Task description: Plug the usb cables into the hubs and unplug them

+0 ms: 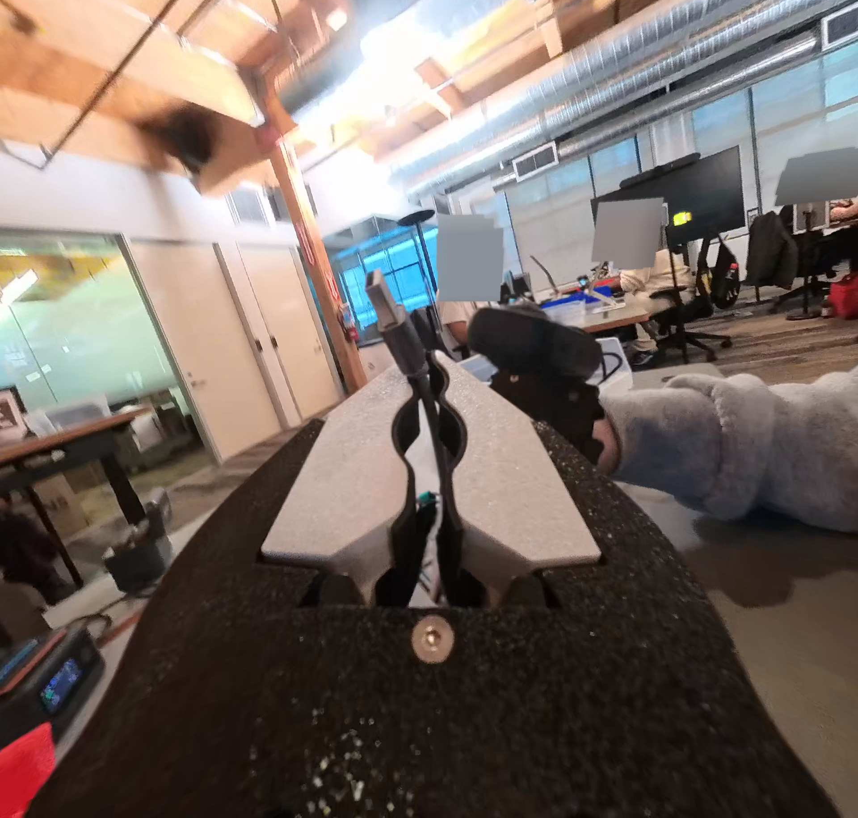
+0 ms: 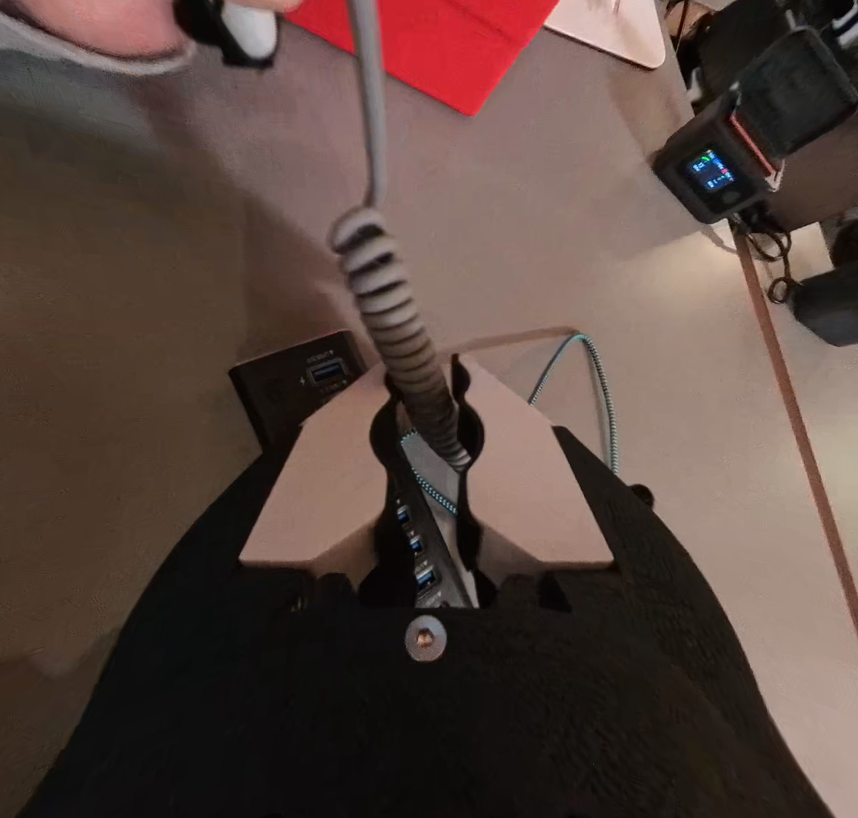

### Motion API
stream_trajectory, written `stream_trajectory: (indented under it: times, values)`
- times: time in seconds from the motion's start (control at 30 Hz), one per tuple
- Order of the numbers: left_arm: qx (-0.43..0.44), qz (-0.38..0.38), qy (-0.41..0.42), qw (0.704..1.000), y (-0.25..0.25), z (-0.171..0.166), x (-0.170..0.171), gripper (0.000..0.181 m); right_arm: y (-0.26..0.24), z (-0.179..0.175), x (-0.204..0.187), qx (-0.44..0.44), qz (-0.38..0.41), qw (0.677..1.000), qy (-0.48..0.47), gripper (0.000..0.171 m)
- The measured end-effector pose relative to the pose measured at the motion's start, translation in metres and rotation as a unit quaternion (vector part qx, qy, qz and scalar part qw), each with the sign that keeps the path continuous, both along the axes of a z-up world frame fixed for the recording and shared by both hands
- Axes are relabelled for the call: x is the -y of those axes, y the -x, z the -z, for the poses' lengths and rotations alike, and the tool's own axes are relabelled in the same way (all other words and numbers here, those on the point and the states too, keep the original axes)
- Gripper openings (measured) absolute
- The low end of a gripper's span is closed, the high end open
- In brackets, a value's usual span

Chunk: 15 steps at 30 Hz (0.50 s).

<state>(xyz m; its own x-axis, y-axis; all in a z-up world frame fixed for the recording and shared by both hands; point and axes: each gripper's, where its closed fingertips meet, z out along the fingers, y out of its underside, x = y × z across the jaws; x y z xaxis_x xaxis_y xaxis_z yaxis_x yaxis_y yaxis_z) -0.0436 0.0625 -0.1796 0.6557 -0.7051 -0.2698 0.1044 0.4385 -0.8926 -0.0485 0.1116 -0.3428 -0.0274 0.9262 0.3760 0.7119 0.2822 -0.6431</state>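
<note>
Left gripper [image 1: 428,368] clenched on grey USB cable [image 1: 404,340], plug up, tilted left. Right gripper [image 2: 422,377] clamped around coiled cable [image 2: 399,326], lengthwise above black hub [image 2: 297,377].

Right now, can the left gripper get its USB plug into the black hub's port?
Probably not yet. The left gripper holds its USB plug aimed up toward the room; the black hub lies on the table, its port unblocked.

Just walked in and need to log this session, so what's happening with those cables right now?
A person works two handheld grippers. The left gripper is shut on a dark grey USB cable, plug in the air, unplugged. The right gripper is shut on a grey coiled cable above a black USB hub on the beige table.
</note>
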Motion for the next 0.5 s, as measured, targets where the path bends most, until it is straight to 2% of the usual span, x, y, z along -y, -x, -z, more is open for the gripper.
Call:
stream_trajectory:
  times: [0.03,0.13,0.17,0.2,0.27,0.37,0.5]
  values:
    - [0.001,-0.01,-0.013,1.0,0.002,-0.003,0.002,0.0,0.001,0.0,-0.002,0.002,0.004,1.0,-0.01,0.008]
    - [0.009,-0.065,-0.03,0.997,0.014,-0.005,-0.005,0.0,0.002,-0.023,-0.013,-0.052,0.041,0.998,-0.021,0.007]
    - [0.025,-0.081,-0.029,0.996,0.02,-0.006,-0.008,0.011,-0.001,-0.038,-0.017,-0.088,0.056,0.995,-0.012,0.007]
    - [0.032,-0.08,-0.02,0.996,0.02,-0.004,-0.011,0.04,-0.004,-0.054,-0.02,-0.13,0.07,0.989,0.008,0.007]
    - [0.03,-0.071,0.024,0.997,0.017,0.007,-0.023,0.063,-0.014,-0.09,-0.028,-0.228,0.1,0.967,0.056,0.006]
    - [0.006,-0.043,0.079,0.996,0.007,0.03,-0.034,0.069,-0.039,-0.141,-0.032,-0.339,0.126,0.927,0.097,0.006]
    - [-0.036,-0.007,0.137,0.99,-0.009,0.06,-0.043,0.073,-0.079,-0.198,-0.033,-0.417,0.151,0.894,0.071,0.006]
